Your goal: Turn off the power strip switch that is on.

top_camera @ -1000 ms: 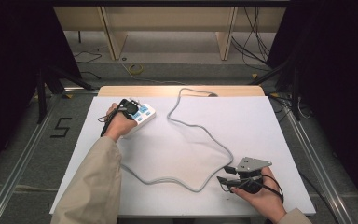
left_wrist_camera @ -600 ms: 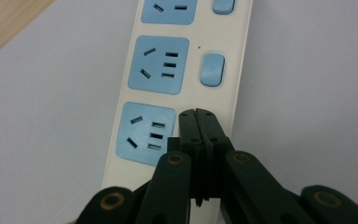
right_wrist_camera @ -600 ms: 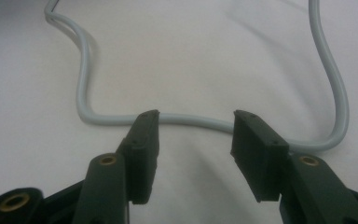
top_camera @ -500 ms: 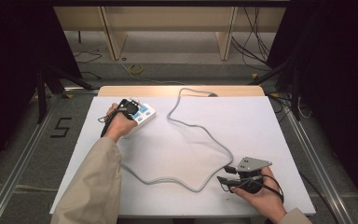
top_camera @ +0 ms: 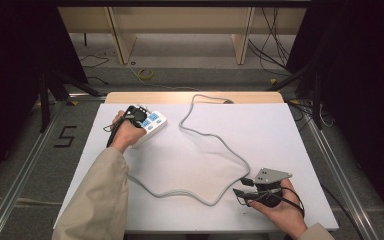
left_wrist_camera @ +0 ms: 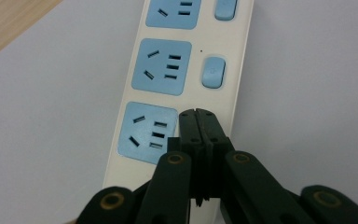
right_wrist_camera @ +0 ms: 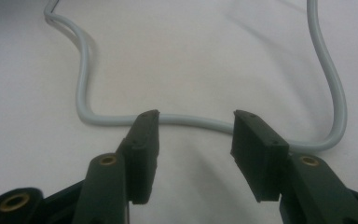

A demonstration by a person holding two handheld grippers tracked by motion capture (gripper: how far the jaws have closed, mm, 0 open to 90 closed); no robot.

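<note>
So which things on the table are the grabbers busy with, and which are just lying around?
In use:
- power strip, with the shut left gripper on it, where its nearest switch would be
- grey cord, lying just past the open right gripper

Just lying about:
- yellow cable coil on the floor beyond the table
- black cables on the floor, far right
</note>
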